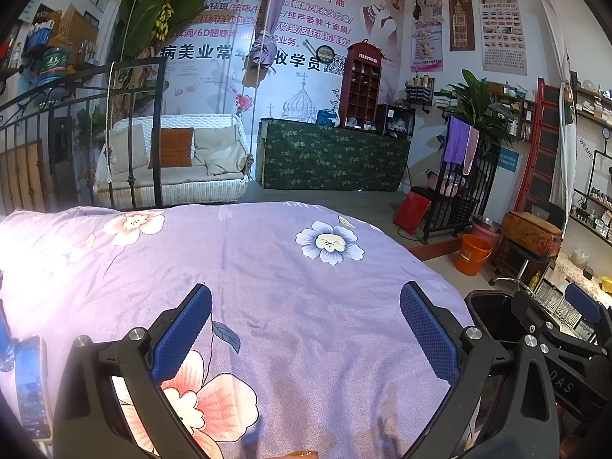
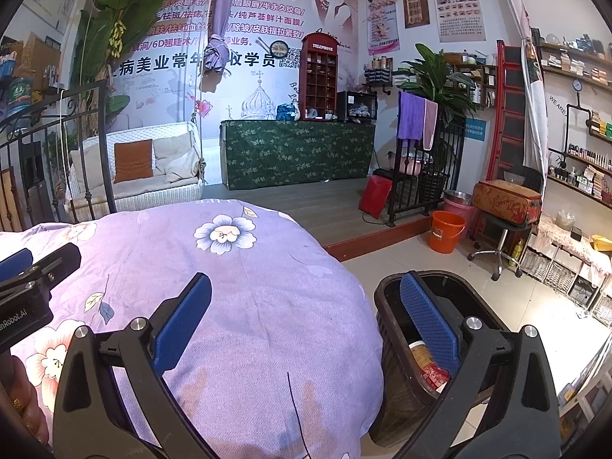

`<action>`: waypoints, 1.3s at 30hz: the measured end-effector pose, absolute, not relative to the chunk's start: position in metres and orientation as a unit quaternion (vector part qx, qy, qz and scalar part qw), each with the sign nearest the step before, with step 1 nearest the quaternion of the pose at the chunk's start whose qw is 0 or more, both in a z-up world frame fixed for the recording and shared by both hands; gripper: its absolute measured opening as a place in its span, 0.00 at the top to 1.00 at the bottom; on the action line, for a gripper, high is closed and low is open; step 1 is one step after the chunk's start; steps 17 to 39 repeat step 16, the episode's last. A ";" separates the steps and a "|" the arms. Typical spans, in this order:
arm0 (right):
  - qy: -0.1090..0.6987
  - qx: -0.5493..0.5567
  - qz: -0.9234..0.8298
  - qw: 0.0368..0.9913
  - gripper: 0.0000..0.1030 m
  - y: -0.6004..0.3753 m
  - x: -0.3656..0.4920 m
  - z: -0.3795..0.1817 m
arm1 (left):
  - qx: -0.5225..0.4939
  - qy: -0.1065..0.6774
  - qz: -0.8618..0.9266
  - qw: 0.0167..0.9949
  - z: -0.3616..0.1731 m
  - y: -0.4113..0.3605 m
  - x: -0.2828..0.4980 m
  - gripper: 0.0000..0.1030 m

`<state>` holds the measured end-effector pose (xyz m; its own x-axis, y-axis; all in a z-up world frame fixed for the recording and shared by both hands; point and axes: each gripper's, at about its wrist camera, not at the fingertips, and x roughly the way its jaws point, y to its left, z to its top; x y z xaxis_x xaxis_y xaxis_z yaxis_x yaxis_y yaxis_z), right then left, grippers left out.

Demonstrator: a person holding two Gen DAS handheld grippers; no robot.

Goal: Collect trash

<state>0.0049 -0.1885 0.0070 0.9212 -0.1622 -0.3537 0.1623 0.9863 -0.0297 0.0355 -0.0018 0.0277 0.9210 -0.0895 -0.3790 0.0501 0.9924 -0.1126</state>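
A black trash bin (image 2: 394,344) stands on the floor at the right edge of the bed; a red-labelled can or packet (image 2: 426,363) lies inside it. The bin also shows in the left wrist view (image 1: 485,313). My left gripper (image 1: 306,325) is open and empty over the purple floral bedspread (image 1: 287,267). My right gripper (image 2: 306,325) is open and empty, its right finger over the bin and its left finger over the bedspread (image 2: 248,287). The left gripper shows at the left edge of the right wrist view (image 2: 30,267). No loose trash shows on the bedspread.
A bluish object (image 1: 30,382) lies at the bed's left edge. A black iron bed frame (image 1: 134,134) stands behind. An orange bucket (image 2: 445,231), a stool with a case (image 2: 505,206) and shelves (image 2: 581,176) stand on the floor to the right.
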 end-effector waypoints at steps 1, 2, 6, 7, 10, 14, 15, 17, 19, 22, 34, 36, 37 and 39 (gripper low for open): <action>0.181 0.000 -0.083 0.980 0.05 -0.189 0.005 0.007 | -0.051 0.195 -0.036 0.979 0.028 -0.002 0.035 0.06; 0.181 0.001 -0.083 0.980 0.05 -0.188 0.005 0.006 | -0.050 0.195 -0.035 0.979 0.028 -0.002 0.036 0.06; 0.184 0.001 -0.083 0.979 0.05 -0.186 0.006 0.006 | -0.047 0.194 -0.036 0.979 0.027 -0.003 0.034 0.06; 0.184 0.001 -0.083 0.979 0.05 -0.186 0.006 0.006 | -0.046 0.193 -0.037 0.979 0.027 -0.004 0.033 0.06; 0.183 0.002 -0.083 0.980 0.05 -0.185 0.006 0.007 | -0.046 0.194 -0.038 0.979 0.027 -0.007 0.030 0.06; 0.184 0.006 -0.083 0.979 0.05 -0.185 0.005 0.006 | -0.049 0.198 -0.038 0.978 0.027 -0.009 0.029 0.06; 0.185 0.007 -0.083 0.979 0.05 -0.185 0.005 0.006 | -0.049 0.198 -0.038 0.978 0.027 -0.010 0.029 0.06; 0.186 0.008 -0.083 0.979 0.05 -0.184 0.005 0.006 | -0.048 0.198 -0.037 0.978 0.028 -0.010 0.029 0.06; 0.186 0.008 -0.083 0.979 0.05 -0.184 0.005 0.006 | -0.048 0.198 -0.037 0.978 0.028 -0.010 0.029 0.06; 0.186 0.008 -0.083 0.979 0.05 -0.184 0.005 0.006 | -0.048 0.198 -0.037 0.978 0.028 -0.010 0.029 0.06; 0.186 0.008 -0.083 0.979 0.05 -0.184 0.005 0.006 | -0.048 0.198 -0.037 0.978 0.028 -0.010 0.029 0.06; 0.186 0.008 -0.083 0.979 0.05 -0.184 0.005 0.006 | -0.048 0.198 -0.037 0.978 0.028 -0.010 0.029 0.06; 0.186 0.008 -0.083 0.979 0.05 -0.184 0.005 0.006 | -0.048 0.198 -0.037 0.978 0.028 -0.010 0.029 0.06; 0.186 0.008 -0.083 0.979 0.05 -0.184 0.005 0.006 | -0.048 0.198 -0.037 0.978 0.028 -0.010 0.029 0.06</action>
